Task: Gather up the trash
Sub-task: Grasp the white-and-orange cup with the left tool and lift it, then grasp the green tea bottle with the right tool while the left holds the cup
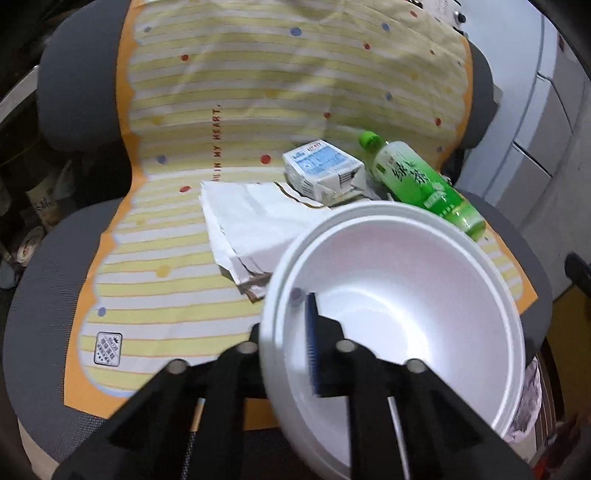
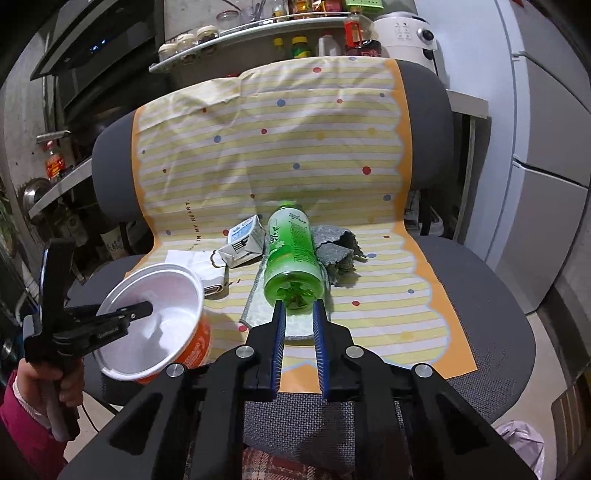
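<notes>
My left gripper (image 1: 291,332) is shut on the rim of a white foam bowl (image 1: 406,295) with an orange outside (image 2: 192,350), held above the chair seat's front left. My right gripper (image 2: 299,321) is open, its blue-padded fingers just in front of the base of a green tea bottle (image 2: 291,251) that lies on the seat; the pads do not touch it. A small milk carton (image 1: 321,170) and white crumpled paper (image 1: 251,225) lie beside the bottle. A grey rag (image 2: 340,247) lies right of the bottle.
A yellow striped dotted cloth (image 2: 295,129) covers the grey office chair (image 2: 480,314). A white towel (image 2: 266,314) lies under the bottle. A kitchen shelf with jars (image 2: 258,26) is behind, a fridge (image 2: 546,184) to the right, and a plastic bag (image 2: 524,446) on the floor.
</notes>
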The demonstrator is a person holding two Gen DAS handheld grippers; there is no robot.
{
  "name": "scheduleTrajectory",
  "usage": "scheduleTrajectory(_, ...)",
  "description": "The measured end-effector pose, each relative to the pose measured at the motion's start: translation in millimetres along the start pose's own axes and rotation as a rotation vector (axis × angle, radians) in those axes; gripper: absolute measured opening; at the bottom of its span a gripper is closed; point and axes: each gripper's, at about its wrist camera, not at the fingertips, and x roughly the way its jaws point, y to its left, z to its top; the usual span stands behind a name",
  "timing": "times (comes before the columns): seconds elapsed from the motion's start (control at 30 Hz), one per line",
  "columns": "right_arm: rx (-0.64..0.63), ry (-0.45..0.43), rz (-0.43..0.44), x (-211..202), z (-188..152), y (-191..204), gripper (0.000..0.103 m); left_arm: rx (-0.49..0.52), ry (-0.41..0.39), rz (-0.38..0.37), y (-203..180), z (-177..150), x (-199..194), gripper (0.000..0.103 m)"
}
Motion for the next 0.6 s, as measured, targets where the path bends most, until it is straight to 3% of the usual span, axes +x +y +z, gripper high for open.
scheduleTrajectory(0.13, 0.015, 0.004, 0.004, 6, 2, -3, 0.019, -0.087, -0.052, -0.040, 12, -3, -20, 0.005)
scheduleTrajectory(0.27, -0.004, 0.006, 0.020, 23, 11, 2, 0.052, -0.247, -0.109, -0.060, 37, 0, -44, 0.004)
scheduleTrajectory(0.37, -0.042, 0.015, 0.024, 43, 22, 10, 0.053, -0.314, -0.143, -0.020, 50, 5, -57, 0.004)
scheduleTrajectory(0.6, -0.127, 0.068, -0.009, 113, 52, 28, 0.061, -0.327, -0.168, 0.054, 59, 21, -54, 0.004)
